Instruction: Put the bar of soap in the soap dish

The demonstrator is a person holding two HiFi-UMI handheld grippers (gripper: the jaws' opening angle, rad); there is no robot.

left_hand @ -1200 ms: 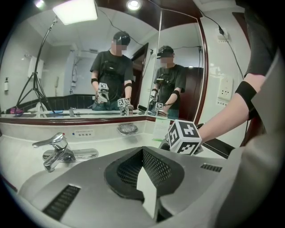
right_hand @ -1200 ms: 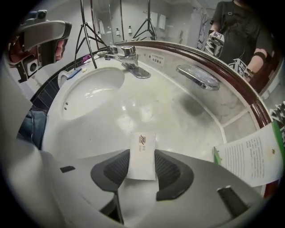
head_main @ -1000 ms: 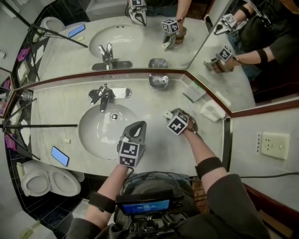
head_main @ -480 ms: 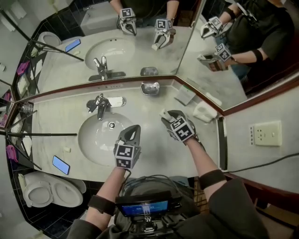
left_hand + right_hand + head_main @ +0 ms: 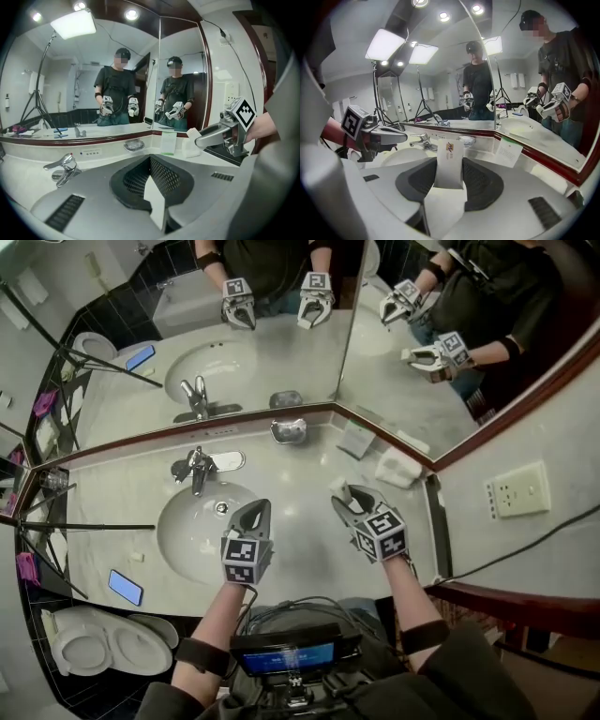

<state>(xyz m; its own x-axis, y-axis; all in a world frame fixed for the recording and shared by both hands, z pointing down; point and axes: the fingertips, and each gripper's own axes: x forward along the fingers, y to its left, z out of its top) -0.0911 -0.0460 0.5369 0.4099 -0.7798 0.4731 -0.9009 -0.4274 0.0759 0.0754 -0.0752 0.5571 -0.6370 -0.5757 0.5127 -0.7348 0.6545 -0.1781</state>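
Bar of soap (image 5: 449,163), likely wrapped, faces soap dish (image 5: 467,140) between faucet (image 5: 423,140) and card (image 5: 507,152).

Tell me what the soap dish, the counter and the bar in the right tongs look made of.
Small shiny silver soap dish: probably polished metal; it glints. Pale veined countertop: glossy marble or imitation, faint grey veining. White rectangular soap bar: matte paper wrapper, judging by its printed logo and crisp edges.

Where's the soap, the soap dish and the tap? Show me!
bar of soap (image 5: 450,164), right gripper view, middle of its white wrapper
soap dish (image 5: 289,431), head view, its bare middle
tap (image 5: 199,474), head view, its spout
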